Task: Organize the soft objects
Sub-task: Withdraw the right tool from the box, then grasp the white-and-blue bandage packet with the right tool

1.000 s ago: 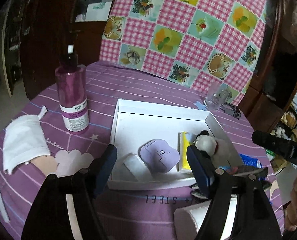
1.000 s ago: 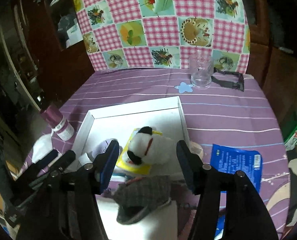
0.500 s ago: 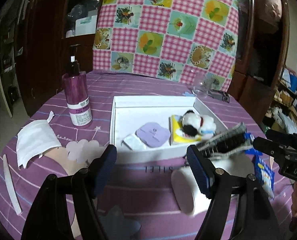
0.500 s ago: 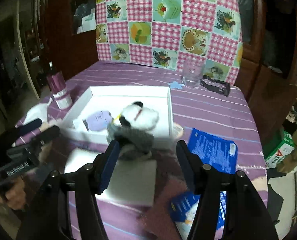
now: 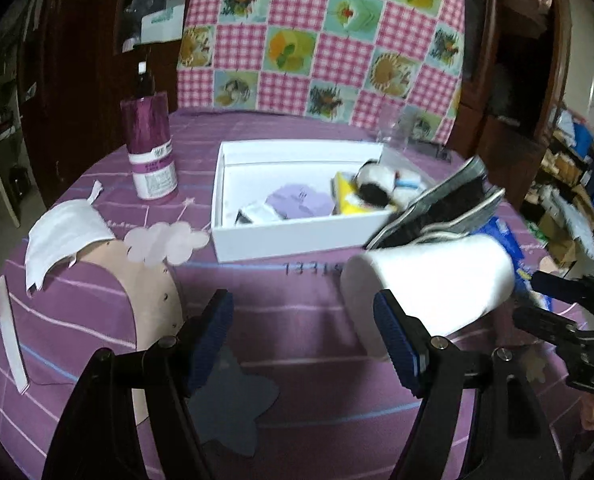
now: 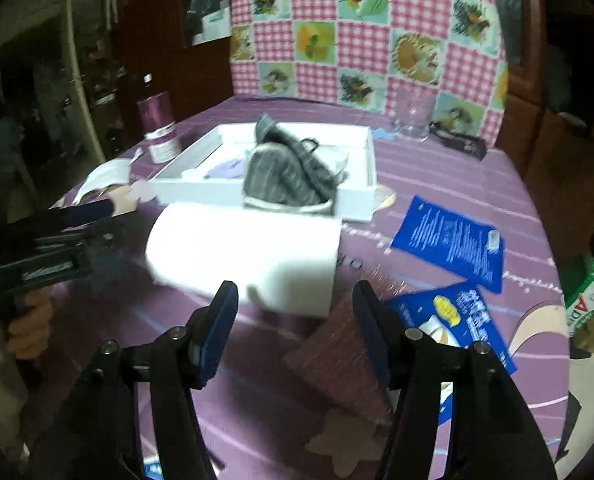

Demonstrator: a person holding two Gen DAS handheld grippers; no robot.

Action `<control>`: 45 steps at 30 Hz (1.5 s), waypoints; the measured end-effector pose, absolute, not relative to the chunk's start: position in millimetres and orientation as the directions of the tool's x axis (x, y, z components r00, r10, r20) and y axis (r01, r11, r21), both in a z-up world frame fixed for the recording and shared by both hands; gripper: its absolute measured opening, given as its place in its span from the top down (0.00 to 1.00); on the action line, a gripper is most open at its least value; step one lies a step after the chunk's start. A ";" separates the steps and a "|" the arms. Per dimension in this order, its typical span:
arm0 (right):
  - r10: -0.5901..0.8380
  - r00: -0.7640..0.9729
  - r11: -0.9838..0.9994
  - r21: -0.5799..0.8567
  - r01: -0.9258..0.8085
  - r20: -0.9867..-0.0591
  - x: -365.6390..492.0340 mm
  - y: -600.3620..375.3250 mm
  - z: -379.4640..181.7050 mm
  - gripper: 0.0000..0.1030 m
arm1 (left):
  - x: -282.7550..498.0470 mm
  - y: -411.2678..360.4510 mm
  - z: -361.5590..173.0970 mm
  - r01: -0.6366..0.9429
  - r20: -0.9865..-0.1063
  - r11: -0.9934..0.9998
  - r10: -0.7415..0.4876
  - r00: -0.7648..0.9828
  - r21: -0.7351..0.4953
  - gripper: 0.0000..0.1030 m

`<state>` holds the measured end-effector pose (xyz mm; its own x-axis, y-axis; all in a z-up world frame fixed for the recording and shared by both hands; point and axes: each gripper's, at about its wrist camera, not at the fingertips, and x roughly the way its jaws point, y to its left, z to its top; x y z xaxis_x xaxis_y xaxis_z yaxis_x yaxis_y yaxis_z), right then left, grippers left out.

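Both the left tool (image 5: 303,338) and right tool (image 6: 295,322) stood open, holding nothing. The grey pouch (image 6: 287,176) lay against the white box (image 6: 361,190), atop the paper roll (image 6: 245,250) on the tabletop (image 6: 457,184).

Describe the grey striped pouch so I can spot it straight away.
Find the white tray in the middle of the purple-clothed table. Against its near wall lies a white paper roll on its side, and the grey striped pouch sits atop that roll, leaning over the tray's edge. It is the only dark, pinstriped fabric item there.
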<state>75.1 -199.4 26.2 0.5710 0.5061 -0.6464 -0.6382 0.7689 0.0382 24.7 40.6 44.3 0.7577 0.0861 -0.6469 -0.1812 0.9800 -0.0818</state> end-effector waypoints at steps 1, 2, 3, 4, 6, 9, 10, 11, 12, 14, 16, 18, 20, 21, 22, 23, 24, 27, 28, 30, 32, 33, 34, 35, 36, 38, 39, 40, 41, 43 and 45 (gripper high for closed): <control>0.505 0.571 0.767 0.034 -0.641 -0.647 73.3 -199.8 25.2 0.41 | 24.3 41.3 43.8 -0.179 -0.647 0.980 0.079 0.758 -0.091 0.29; 0.509 0.566 0.763 0.037 -0.645 -0.648 71.7 -200.5 24.5 0.41 | 24.1 41.9 43.8 -0.177 -0.647 0.979 0.072 0.759 -0.098 0.29; 0.517 0.554 0.757 0.046 -0.652 -0.652 70.6 -201.2 24.2 0.41 | 23.7 42.6 43.6 -0.175 -0.646 0.979 0.067 0.760 -0.105 0.29; 0.525 0.546 0.751 0.053 -0.658 -0.653 69.2 -201.4 24.1 0.41 | 23.1 43.0 43.3 -0.181 -0.647 0.978 0.073 0.759 -0.102 0.29; 0.541 0.534 0.739 0.063 -0.671 -0.650 66.9 -201.9 24.8 0.41 | 23.5 43.0 42.7 -0.185 -0.650 0.978 0.077 0.756 -0.099 0.29; 0.548 0.526 0.731 0.068 -0.678 -0.650 64.3 -202.9 24.6 0.41 | 24.2 41.9 41.6 -0.186 -0.657 0.979 0.082 0.749 -0.090 0.29; 0.548 0.524 0.731 0.069 -0.679 -0.652 64.0 -203.1 24.1 0.41 | 23.9 41.2 41.3 -0.185 -0.658 0.979 0.083 0.749 -0.086 0.29; 0.551 0.519 0.727 0.071 -0.683 -0.654 63.1 -203.2 23.7 0.41 | 23.7 41.1 41.2 -0.182 -0.658 0.979 0.082 0.749 -0.086 0.29; 0.556 0.511 0.721 0.075 -0.688 -0.655 62.2 -203.4 23.3 0.41 | 23.9 40.9 41.5 -0.181 -0.658 0.980 0.081 0.749 -0.086 0.29; 0.566 0.497 0.711 0.084 -0.699 -0.658 59.7 -204.0 22.1 0.41 | 23.7 40.7 41.5 -0.182 -0.658 0.980 0.084 0.748 -0.082 0.29; 0.573 0.483 0.698 0.087 -0.711 -0.662 56.7 -204.6 20.3 0.41 | 23.2 41.2 41.3 -0.184 -0.659 0.979 0.085 0.747 -0.082 0.29; 0.578 0.470 0.686 0.086 -0.723 -0.667 53.0 -204.6 17.9 0.41 | 22.9 41.4 41.7 -0.186 -0.659 0.979 0.086 0.747 -0.082 0.29; 0.585 0.455 0.672 0.088 -0.735 -0.672 50.6 -204.3 15.8 0.41 | 23.1 41.4 41.8 -0.185 -0.659 0.979 0.085 0.747 -0.083 0.29; 0.590 0.445 0.664 0.092 -0.742 -0.674 49.1 -204.0 14.6 0.41 | 23.0 41.3 41.8 -0.185 -0.659 0.979 0.086 0.747 -0.082 0.29; 0.594 0.435 0.656 0.095 -0.749 -0.676 47.3 -203.5 13.7 0.41 | 22.9 41.4 41.8 -0.185 -0.660 0.979 0.086 0.746 -0.082 0.29; 0.596 0.429 0.650 0.094 -0.754 -0.678 45.4 -203.1 12.7 0.41 | 23.0 41.3 41.7 -0.186 -0.660 0.979 0.087 0.746 -0.081 0.29; 0.600 0.422 0.641 0.093 -0.762 -0.680 43.4 -202.4 12.0 0.41 | 23.0 41.3 41.7 -0.186 -0.661 0.979 0.088 0.745 -0.079 0.29; 0.604 0.405 0.625 0.093 -0.775 -0.687 39.7 -201.4 10.2 0.41 | 23.3 41.3 40.4 -0.188 -0.666 0.979 0.093 0.740 -0.073 0.29; 0.604 0.399 0.620 0.092 -0.779 -0.689 38.3 -201.4 9.7 0.41 | 23.4 41.3 40.2 -0.188 -0.667 0.980 0.093 0.739 -0.071 0.29; 0.605 0.390 0.611 0.091 -0.786 -0.694 36.7 -201.7 8.4 0.41 | 23.1 41.2 40.1 -0.186 -0.667 0.980 0.092 0.739 -0.071 0.29; 0.605 0.378 0.599 0.088 -0.796 -0.701 34.0 -202.2 6.4 0.41 | 22.5 40.9 40.3 -0.184 -0.667 0.980 0.090 0.740 -0.072 0.29; 0.605 0.371 0.593 0.088 -0.800 -0.704 32.6 -202.4 5.5 0.41 | 22.8 40.3 40.3 -0.182 -0.667 0.981 0.088 0.740 -0.073 0.29; 0.605 0.365 0.586 0.086 -0.805 -0.708 30.8 -202.5 4.4 0.41 | 22.7 40.1 40.1 -0.179 -0.668 0.981 0.083 0.739 -0.076 0.29; 0.604 0.360 0.580 0.082 -0.810 -0.711 29.1 -202.5 3.6 0.41 | 22.6 39.7 40.1 -0.175 -0.669 0.981 0.078 0.739 -0.079 0.29; 0.605 0.353 0.569 0.077 -0.819 -0.714 26.2 -202.2 2.7 0.41 | 22.2 39.1 40.0 -0.170 -0.671 0.982 0.072 0.738 -0.081 0.29; 0.604 0.342 0.552 0.068 -0.831 -0.719 22.0 -201.6 1.6 0.42 | 21.0 37.4 40.2 -0.160 -0.673 0.984 0.065 0.737 -0.080 0.29; 0.603 0.340 0.544 0.061 -0.837 -0.722 19.4 -201.6 1.0 0.42 | 20.1 36.0 40.4 -0.155 -0.673 0.985 0.061 0.737 -0.081 0.29; 0.602 0.335 0.535 0.055 -0.843 -0.725 16.6 -201.8 0.1 0.42 | 19.2 34.5 40.9 -0.150 -0.672 0.985 0.058 0.738 -0.081 0.29; 0.606 0.324 0.523 0.056 -0.851 -0.727 13.9 -202.5 -0.6 0.42 | 18.3 33.6 41.0 -0.147 -0.671 0.986 0.056 0.739 -0.080 0.29; 0.617 0.297 0.493 0.064 -0.868 -0.729 8.2 -204.3 -1.6 0.42 | 16.7 31.8 41.4 -0.141 -0.670 0.987 0.052 0.741 -0.079 0.29; 0.621 0.280 0.467 0.059 -0.882 -0.732 1.3 -205.1 -2.6 0.42 | 16.0 30.5 41.5 -0.137 -0.669 0.988 0.051 0.741 -0.076 0.29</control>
